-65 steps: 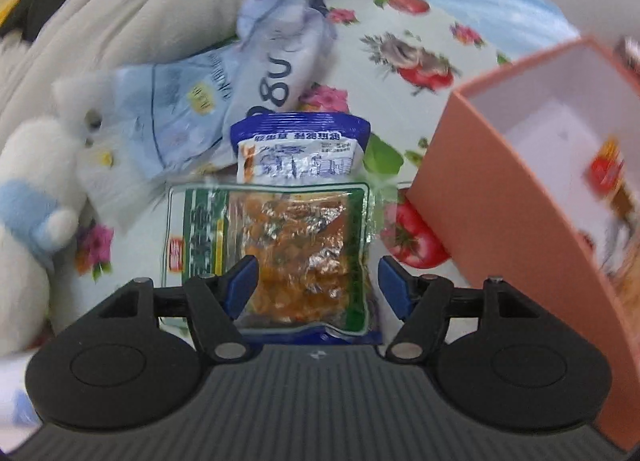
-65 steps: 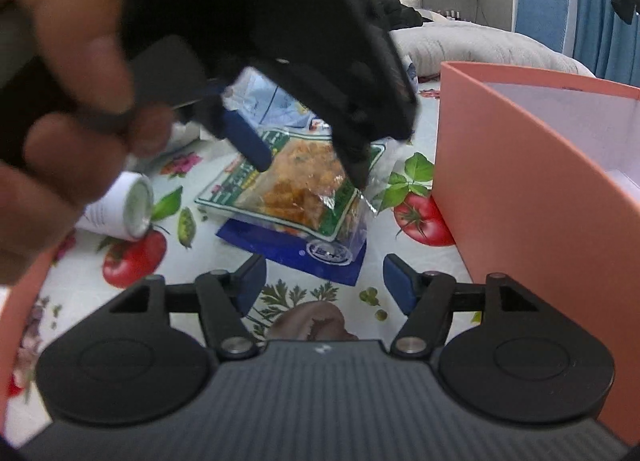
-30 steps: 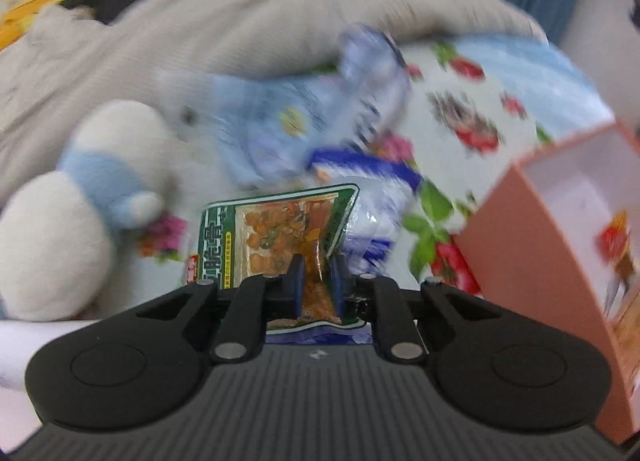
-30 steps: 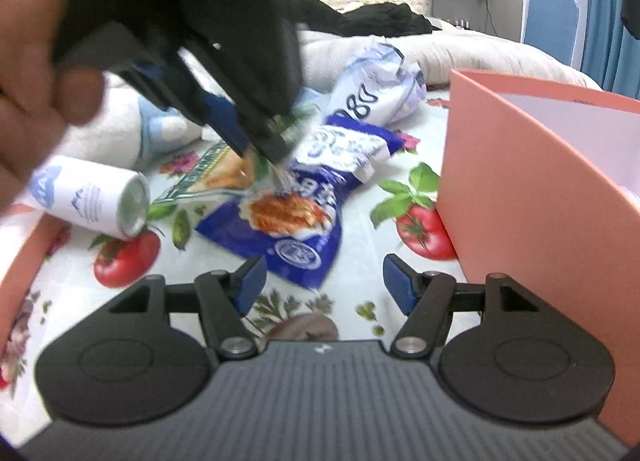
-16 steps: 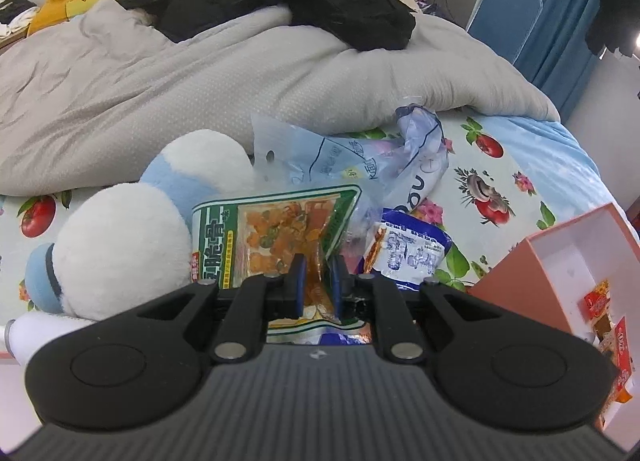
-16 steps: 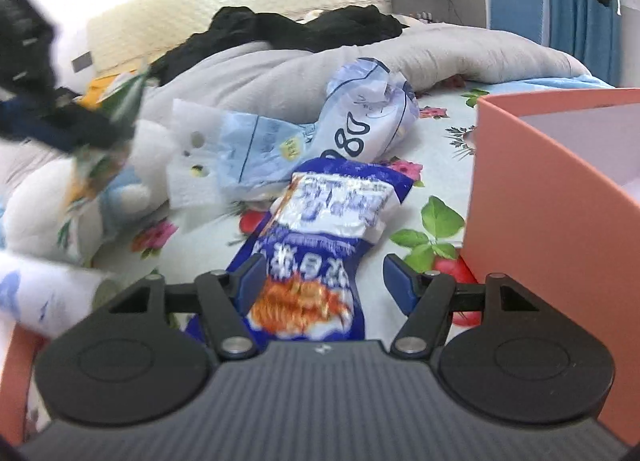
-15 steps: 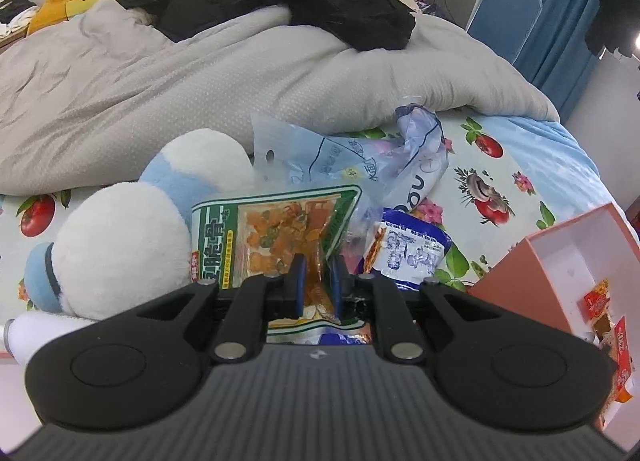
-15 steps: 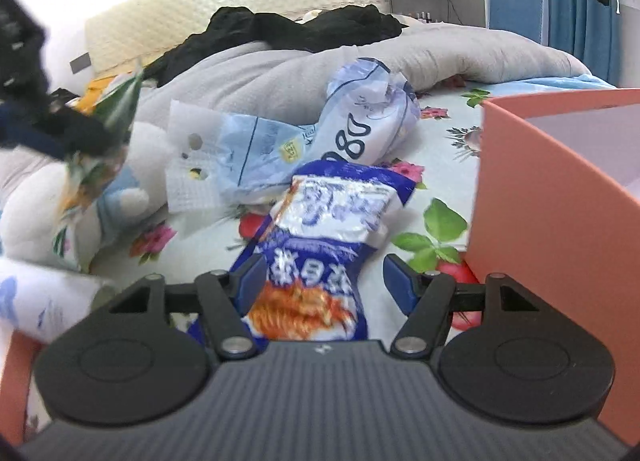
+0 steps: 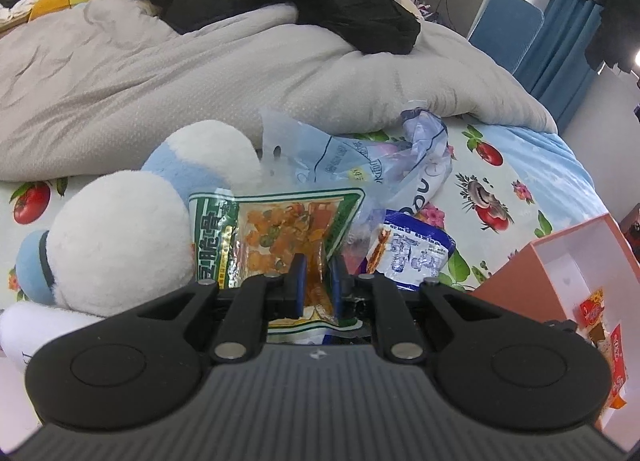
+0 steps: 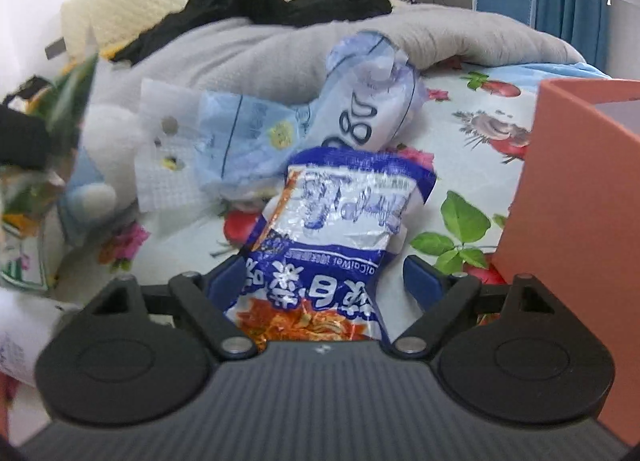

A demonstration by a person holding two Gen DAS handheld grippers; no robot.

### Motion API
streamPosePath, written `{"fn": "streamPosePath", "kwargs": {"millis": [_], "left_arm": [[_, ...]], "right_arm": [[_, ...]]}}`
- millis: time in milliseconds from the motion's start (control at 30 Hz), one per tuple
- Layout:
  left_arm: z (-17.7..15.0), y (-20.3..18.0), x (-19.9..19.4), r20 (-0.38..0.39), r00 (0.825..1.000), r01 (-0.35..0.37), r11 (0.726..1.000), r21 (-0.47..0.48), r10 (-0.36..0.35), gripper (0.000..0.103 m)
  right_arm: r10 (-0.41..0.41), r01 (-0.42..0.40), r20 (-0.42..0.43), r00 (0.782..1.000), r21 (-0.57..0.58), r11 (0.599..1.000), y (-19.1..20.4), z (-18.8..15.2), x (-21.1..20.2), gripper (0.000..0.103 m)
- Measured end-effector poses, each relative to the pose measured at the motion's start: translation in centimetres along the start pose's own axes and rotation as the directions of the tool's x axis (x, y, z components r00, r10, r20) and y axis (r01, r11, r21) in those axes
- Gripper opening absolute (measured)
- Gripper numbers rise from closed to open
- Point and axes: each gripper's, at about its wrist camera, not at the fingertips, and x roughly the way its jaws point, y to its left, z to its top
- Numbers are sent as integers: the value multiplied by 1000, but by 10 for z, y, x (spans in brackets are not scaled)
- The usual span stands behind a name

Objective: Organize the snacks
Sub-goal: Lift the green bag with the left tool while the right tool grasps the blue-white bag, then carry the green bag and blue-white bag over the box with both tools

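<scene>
My left gripper [image 9: 318,279] is shut on the lower edge of a green-bordered snack packet [image 9: 276,233] with orange pieces inside, and holds it up off the bed. A blue and white snack bag [image 10: 340,229] lies on the flowered sheet; in the left wrist view that blue bag [image 9: 412,249] shows just right of the held packet. My right gripper [image 10: 322,279] has its jaws opening, one on each side of the blue bag's near end; the pads do not press it. The orange box [image 9: 520,273] holds red snack packets [image 9: 596,313] in its white inside.
A white and blue plush toy [image 9: 124,237] lies at the left. Crumpled pale-blue plastic bags [image 10: 304,125] sit behind the blue bag. A grey duvet [image 9: 200,77] with black clothing fills the back. The orange box wall [image 10: 576,221] stands close on the right. A white cylinder [image 10: 20,337] lies at lower left.
The left gripper closed on the green packet and lifted it off the blue bag. My right gripper moved in over the blue bag, and its jaws have spread wider.
</scene>
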Motion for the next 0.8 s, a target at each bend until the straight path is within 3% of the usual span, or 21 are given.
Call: {"fn": "streamPosePath", "kwargs": {"millis": [133, 167, 367, 567, 800], "left_arm": [[-4, 1, 1, -2, 1000, 3, 1000, -2, -3, 14], [-5, 1, 0, -1, 1000, 4, 1000, -3, -4, 14], [-10, -5, -10, 11, 1000, 6, 1000, 3, -6, 14], [-21, -18, -28, 23, 1000, -10, 1000, 12, 10, 14], [-48, -40, -60, 32, 999, -30, 999, 23, 30, 14]], "right_arm": [[20, -20, -3, 1000, -45, 999, 3, -2, 0, 85], [23, -23, -2, 1000, -48, 999, 3, -2, -1, 79], [30, -30, -10, 1000, -45, 999, -2, 0, -12, 66], [60, -61, -34, 998, -28, 998, -17, -4, -41, 64], [141, -143, -45, 989, -55, 988, -35, -8, -105, 63]]}}
